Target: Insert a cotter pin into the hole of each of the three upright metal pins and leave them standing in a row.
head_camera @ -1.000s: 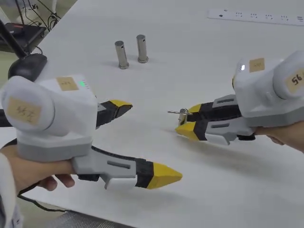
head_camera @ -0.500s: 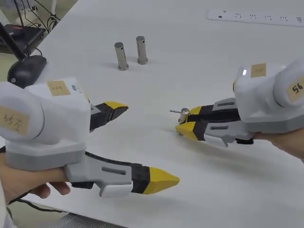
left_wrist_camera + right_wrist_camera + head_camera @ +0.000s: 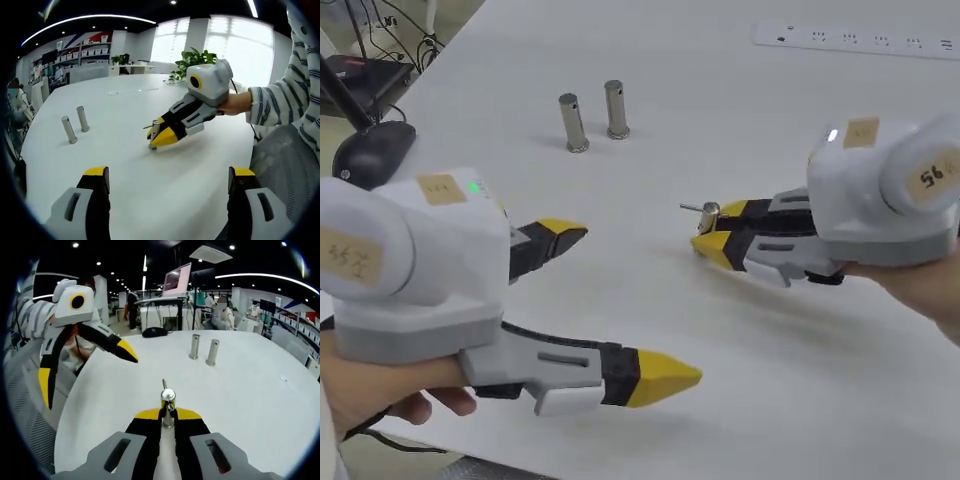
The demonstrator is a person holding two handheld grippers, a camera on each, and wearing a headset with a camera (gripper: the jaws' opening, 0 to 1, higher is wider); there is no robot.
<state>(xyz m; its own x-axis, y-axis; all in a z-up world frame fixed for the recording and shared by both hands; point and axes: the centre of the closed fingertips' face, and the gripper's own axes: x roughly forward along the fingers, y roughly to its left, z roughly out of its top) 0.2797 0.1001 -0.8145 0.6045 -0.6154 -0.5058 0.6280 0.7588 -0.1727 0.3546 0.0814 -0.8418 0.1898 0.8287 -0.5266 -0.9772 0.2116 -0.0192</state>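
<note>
The right gripper (image 3: 167, 416) has its jaws pressed together on a metal pin (image 3: 167, 401). It is pinched at the very tips, upright between the yellow pads. A cotter pin (image 3: 691, 208) pokes sideways out of the hole near its top, pointing away from the jaws. In the left gripper view the pin's foot sits down at the white table (image 3: 740, 400), though whether it touches I cannot tell.

Well ahead of those tips and a touch to the right, a second pin (image 3: 194, 346) and a third pin (image 3: 213, 352) stand upright, just beside each other but apart.

The left gripper (image 3: 630, 303) has its jaws spread wide over the table. Its tips aim toward the right gripper, and the two are well apart. A green light (image 3: 472, 187) glows on its white body. A tan sticker (image 3: 355, 255) on its rounded end carries handwriting I can't make out. On the right gripper's rounded end, a round label (image 3: 935, 172) reads roughly "56".

Far beyond the right gripper lies a white power strip (image 3: 855, 40). Out past the left gripper's outer side sits a black computer mouse (image 3: 370, 155).
</note>
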